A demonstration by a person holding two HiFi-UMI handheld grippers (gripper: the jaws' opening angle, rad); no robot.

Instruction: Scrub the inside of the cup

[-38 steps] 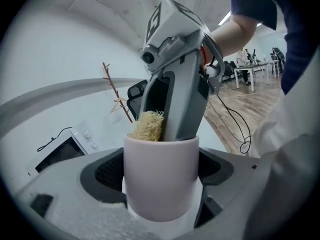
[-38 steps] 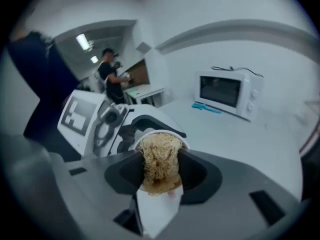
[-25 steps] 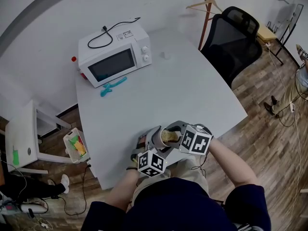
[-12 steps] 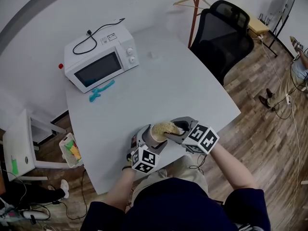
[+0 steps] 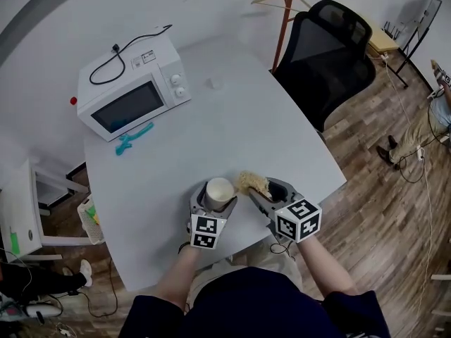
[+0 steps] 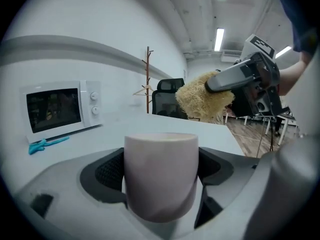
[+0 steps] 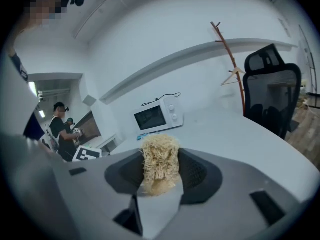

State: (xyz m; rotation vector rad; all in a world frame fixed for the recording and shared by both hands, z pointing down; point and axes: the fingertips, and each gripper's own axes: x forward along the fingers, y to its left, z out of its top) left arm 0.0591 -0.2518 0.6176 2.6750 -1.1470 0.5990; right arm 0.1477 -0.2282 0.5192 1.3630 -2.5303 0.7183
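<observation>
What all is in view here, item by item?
Table: one, white, centre.
Microwave: one, white, table's far left corner.
Brush-like tool: one, teal, before the microwave.
Office chair: one, black, beyond the table's right side.
Coat stand: one, wooden, beside the chair.
Side table: one, white, far left.
Cup: one, off-white, upright, near table edge.
Scrubber: one, straw-coloured, right of the cup, outside it.
Left gripper: one, grey, fingers shut on the cup.
Right gripper: one, grey, fingers shut on the scrubber.

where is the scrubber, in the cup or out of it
Out. The scrubber sits beside the cup, clear of its rim, held in the right gripper; the left gripper holds the cup upright.
</observation>
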